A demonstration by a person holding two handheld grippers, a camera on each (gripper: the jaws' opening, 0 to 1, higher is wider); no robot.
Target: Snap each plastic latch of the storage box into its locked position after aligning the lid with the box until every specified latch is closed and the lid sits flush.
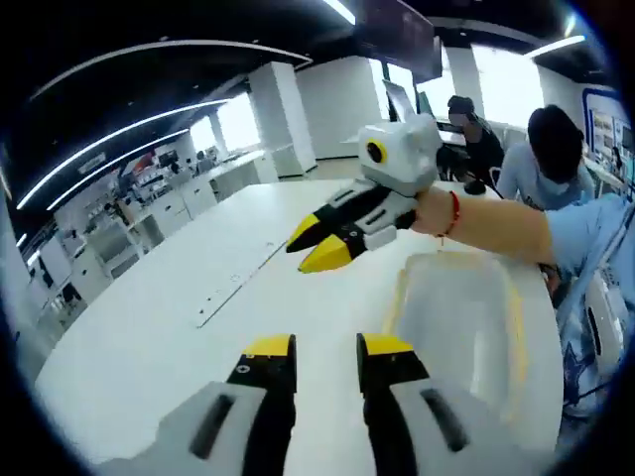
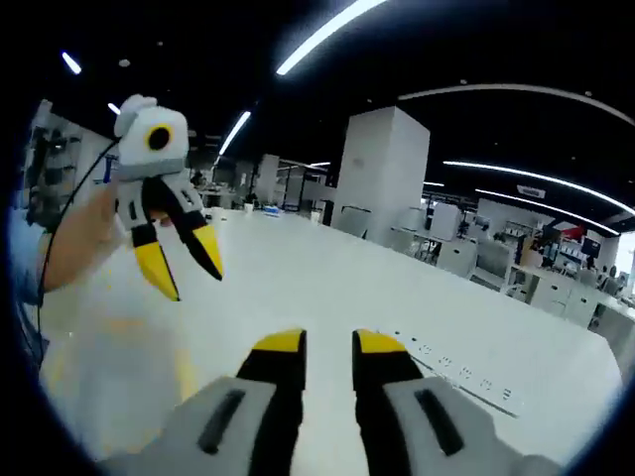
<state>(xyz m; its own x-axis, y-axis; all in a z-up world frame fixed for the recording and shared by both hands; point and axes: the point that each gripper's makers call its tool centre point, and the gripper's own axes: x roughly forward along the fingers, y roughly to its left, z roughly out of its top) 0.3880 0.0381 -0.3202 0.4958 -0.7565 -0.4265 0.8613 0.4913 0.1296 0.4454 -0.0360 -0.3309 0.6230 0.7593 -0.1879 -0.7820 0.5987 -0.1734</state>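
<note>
The storage box (image 1: 466, 327) sits on the white table (image 1: 149, 327), low and to the right in the left gripper view, a translucent tub with a pale lid and yellow along its edges; the lid looks roughly in place, though blur hides whether it lies flush, and no latch can be made out clearly. The left gripper (image 1: 325, 359) hangs above the table just beside the box's near left corner, its yellow-tipped jaws a narrow gap apart and gripping nothing; the right gripper (image 1: 325, 238) hovers higher, over the far left side of the box, jaws slightly parted and likewise empty. In the right gripper view the box (image 2: 119, 377) is a blurred pale shape at lower left under the left gripper (image 2: 184, 263), with a hand and wrist behind it. Neither tool touches the box, so the step in hand seems to be the approach; to do it well, bring both tools down on opposite sides, press the lid level so its rim seats all round, then push each latch flat with a closed tip, steadying the box with the other tool so it does not slide on the smooth table.
</note>
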